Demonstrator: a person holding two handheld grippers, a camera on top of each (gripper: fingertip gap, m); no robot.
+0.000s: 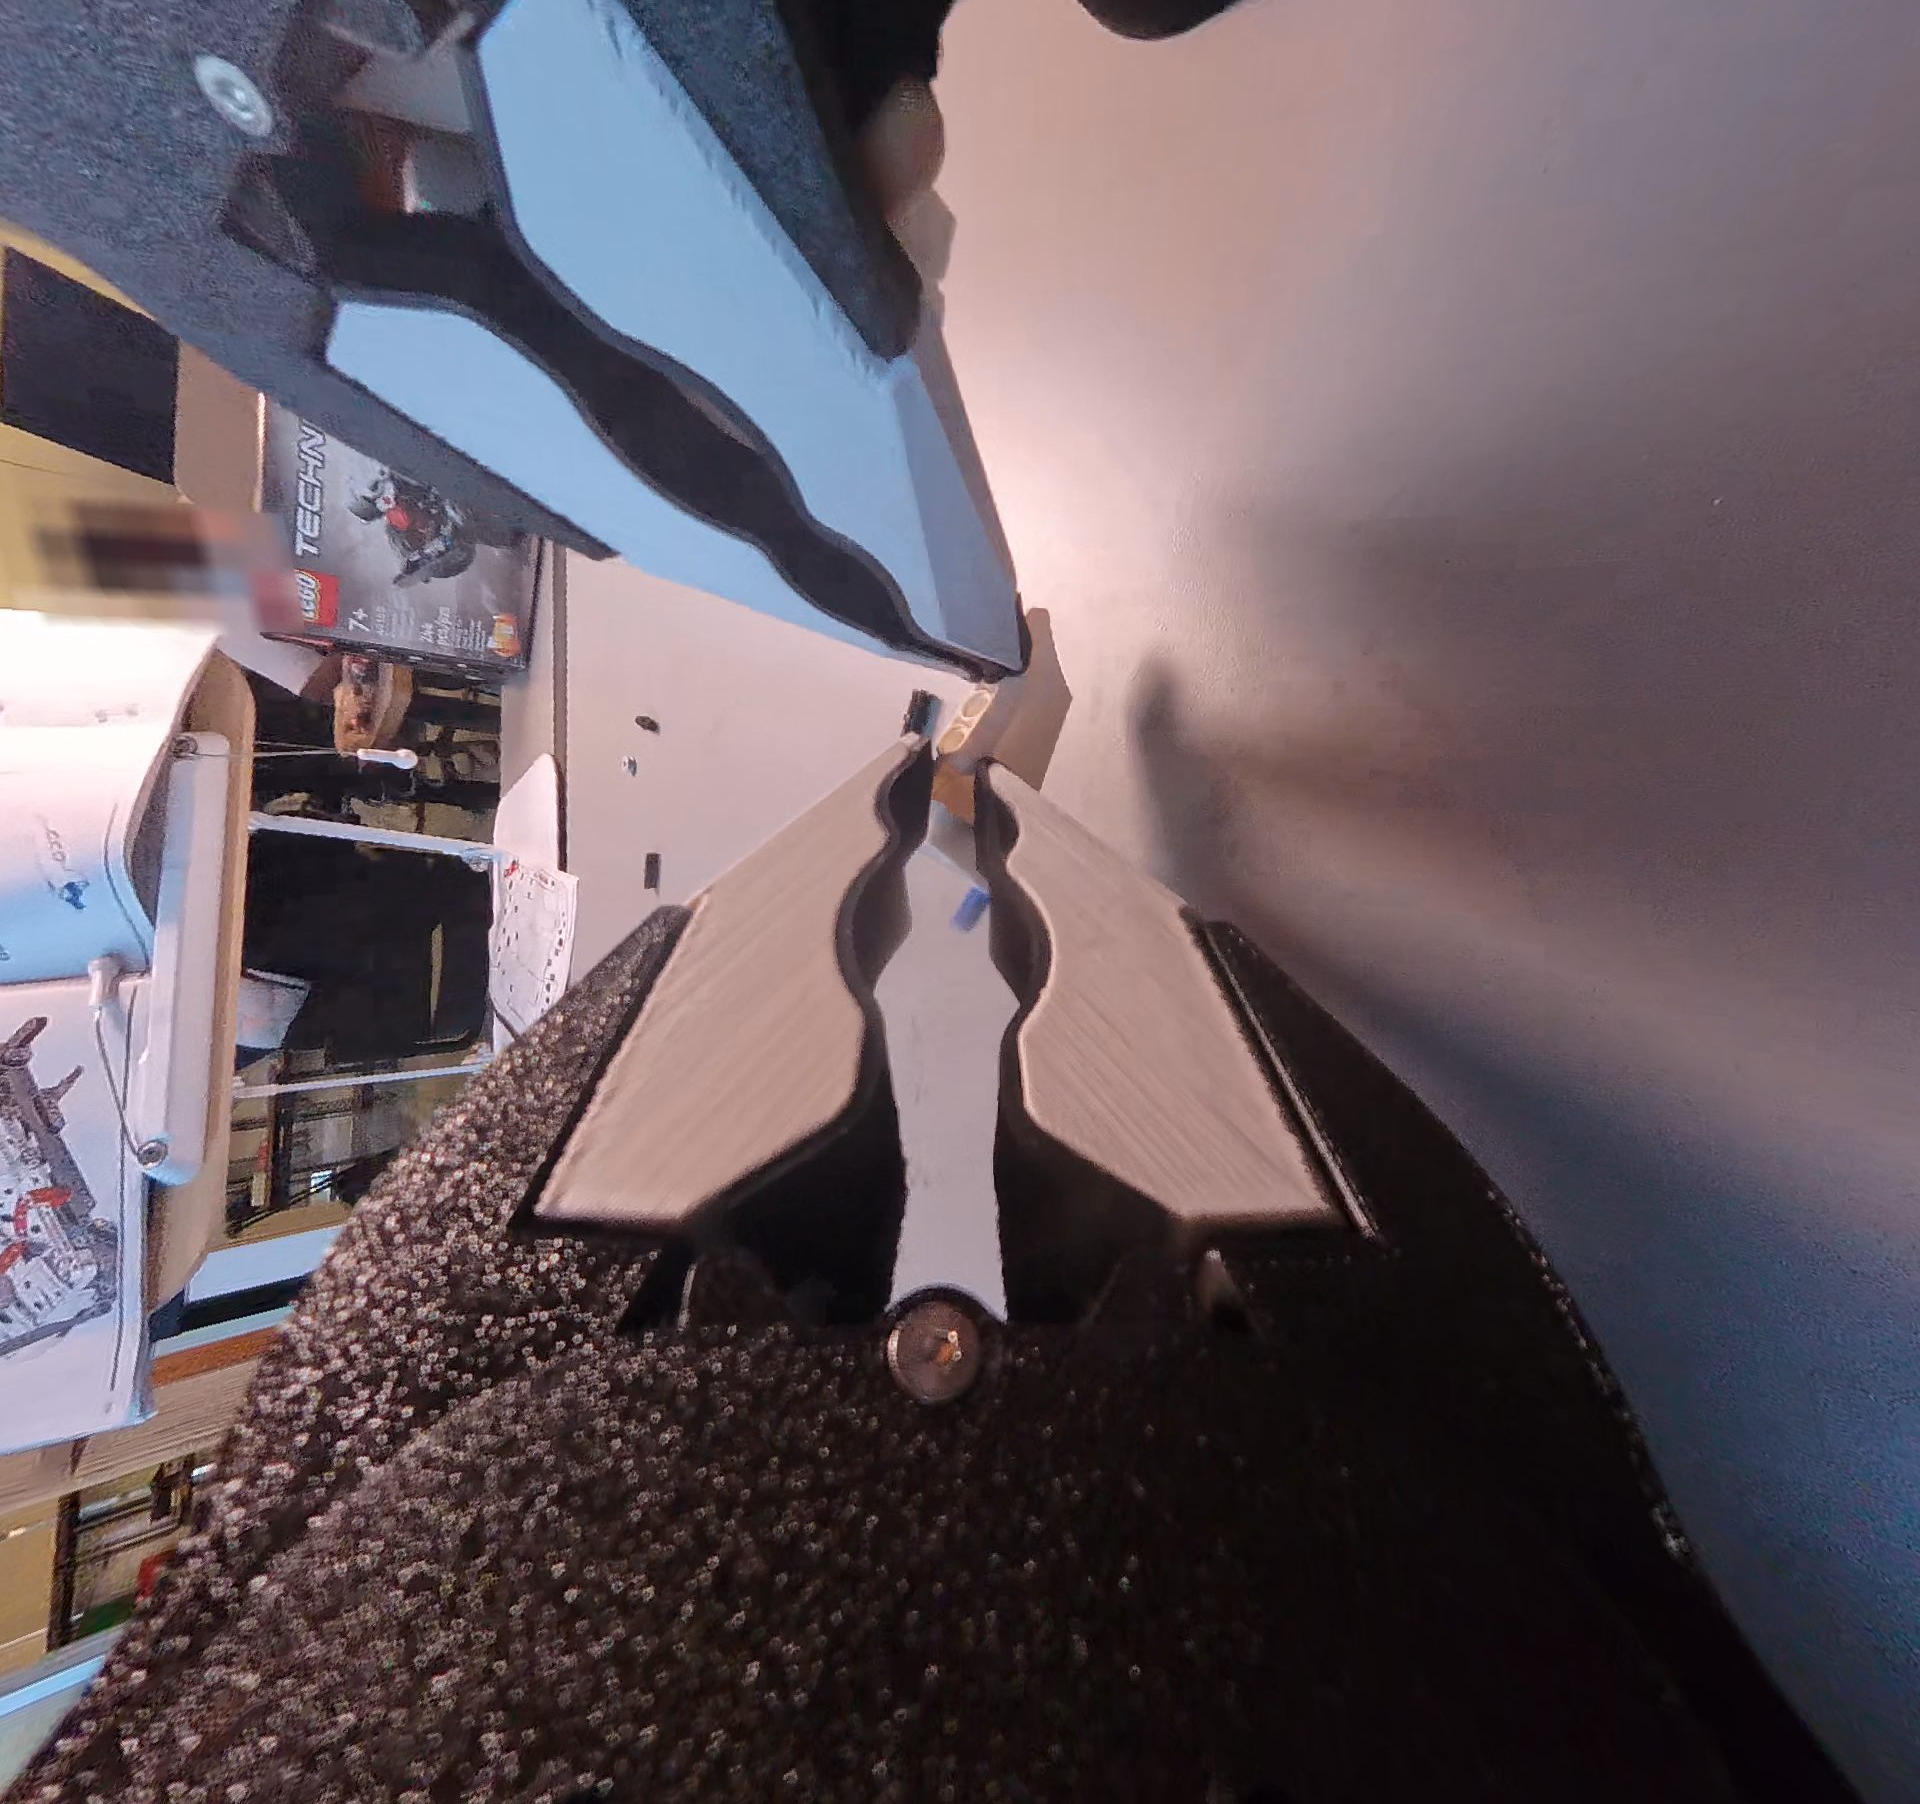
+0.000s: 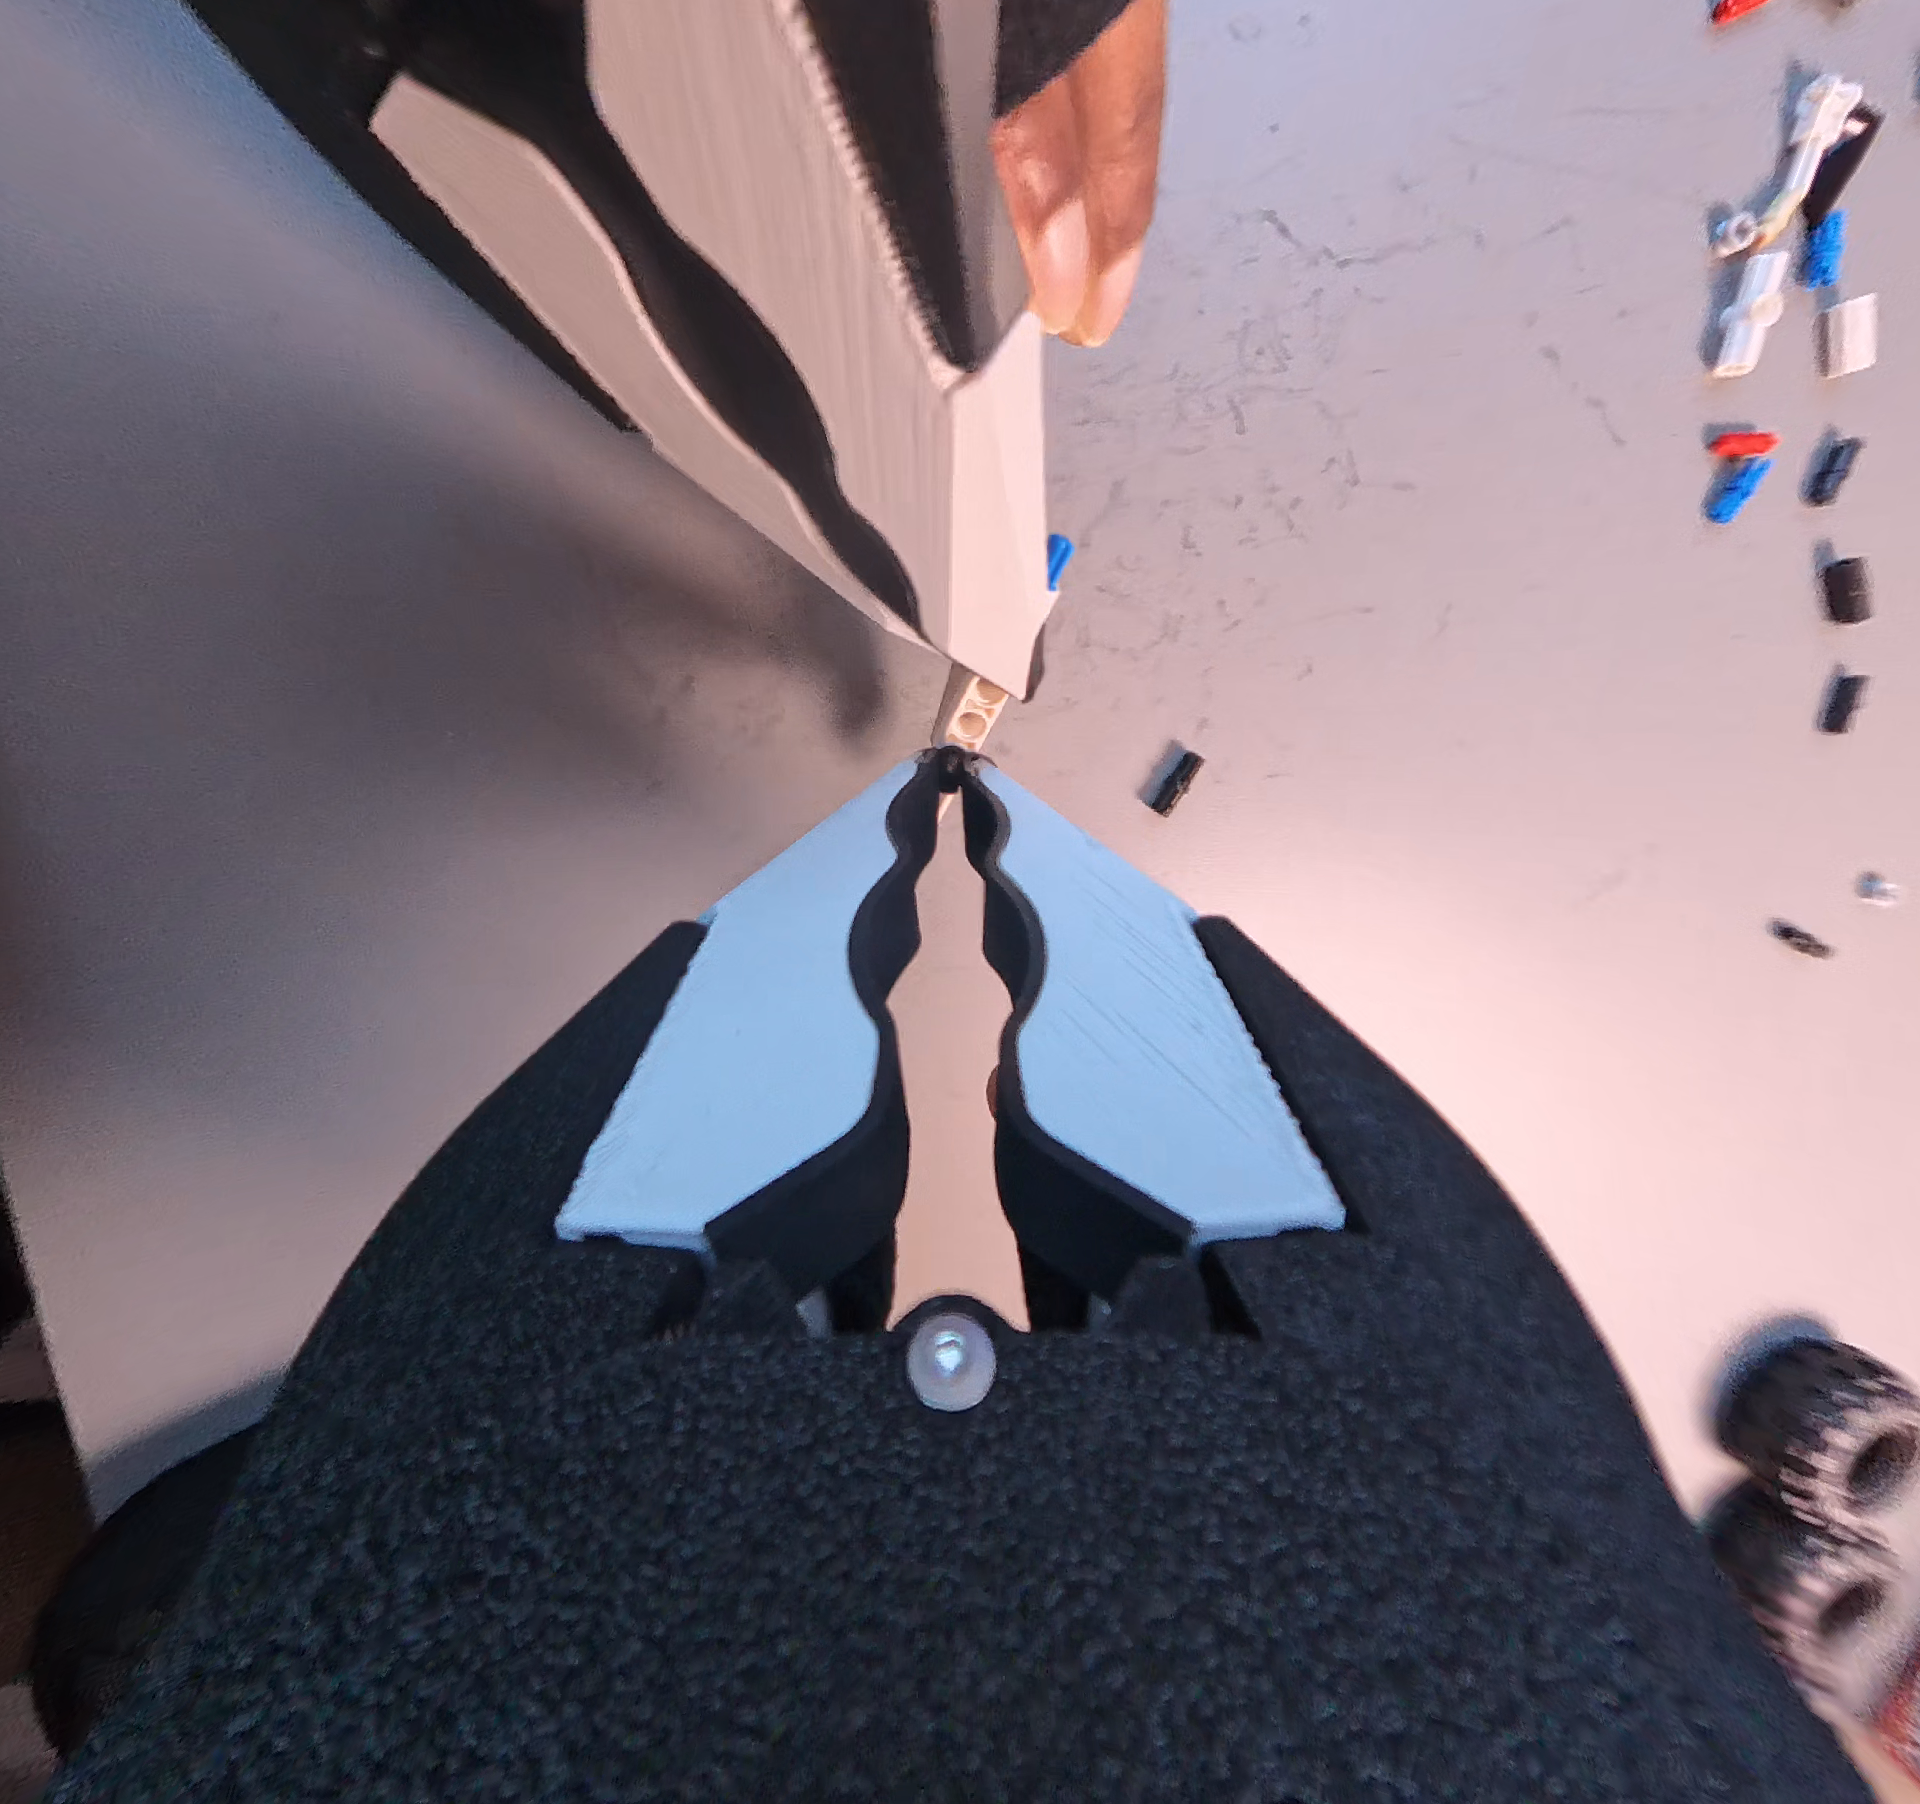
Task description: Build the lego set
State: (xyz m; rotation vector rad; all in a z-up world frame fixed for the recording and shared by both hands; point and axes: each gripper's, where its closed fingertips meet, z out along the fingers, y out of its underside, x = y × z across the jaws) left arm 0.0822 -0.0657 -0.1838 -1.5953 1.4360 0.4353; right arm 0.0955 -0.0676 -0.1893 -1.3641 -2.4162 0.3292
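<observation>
My left gripper (image 1: 951, 762) is shut on a short light-grey beam with round holes (image 1: 968, 724), which sticks out past its tips. In the right wrist view the left gripper (image 2: 987, 674) comes down from the top, holding that beam (image 2: 975, 712). My right gripper (image 2: 951, 767) is shut on a small black pin (image 2: 951, 765), whose tip meets the end of the beam. In the left wrist view the right gripper (image 1: 992, 665) reaches in from the upper left, its tip against the beam. Both are held just above the white table (image 2: 1351, 819).
Loose parts lie along the right: red and blue pins (image 2: 1733, 476), a white connector (image 2: 1751, 315), black pins (image 2: 1171, 778), and black tyres (image 2: 1818, 1474). A blue pin (image 2: 1058, 559) lies behind the left gripper. The set's box (image 1: 405, 549) and instruction booklet (image 1: 62, 1183) stand at the left. My left and right fingertips are right by each other. Left tips and right tips are each some 20 cm from the white connector (image 2: 1751, 315).
</observation>
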